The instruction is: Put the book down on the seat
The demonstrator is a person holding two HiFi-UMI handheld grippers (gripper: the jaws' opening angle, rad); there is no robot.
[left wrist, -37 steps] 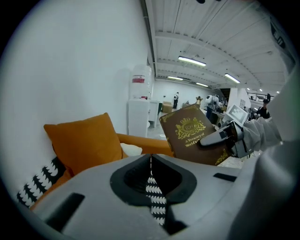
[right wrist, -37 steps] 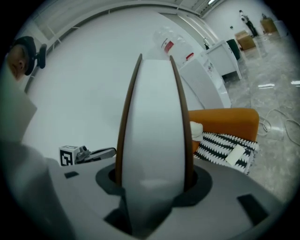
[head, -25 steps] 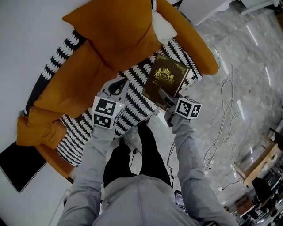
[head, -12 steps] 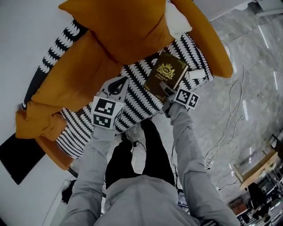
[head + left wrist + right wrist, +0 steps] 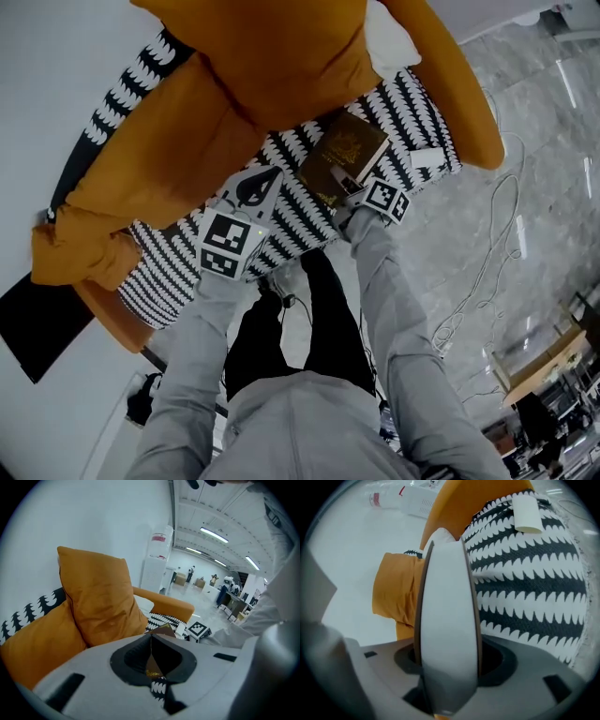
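Two grippers are over an orange armchair [image 5: 141, 159] with a black-and-white patterned seat [image 5: 291, 211]. The right gripper [image 5: 349, 186] has its jaws spread wide and clamped on the book [image 5: 342, 155], one jaw on each cover, at the edge nearest the person. In the right gripper view the book [image 5: 447, 620] fills the gap between the jaws, with white page edges between thin brown covers and the seat [image 5: 525, 583] close alongside. In the head view the book lies low over the right front part of the seat, just in front of the big orange cushion [image 5: 272, 56]. Whether it already rests on the fabric cannot be told. Its brown cover carries a gold crest with gold lettering under it, too small to read.

The left gripper [image 5: 274, 174] hovers over the seat just left of the book, jaws together and holding nothing. In its own view the left gripper [image 5: 151, 641] shows the two jaws meeting in one seam.

A white tag [image 5: 427, 159] lies on the seat near the right arm. No print can be made out on it [image 5: 527, 513]. A white cabinet [image 5: 157, 559] behind the armchair bears a red label, which is illegible.
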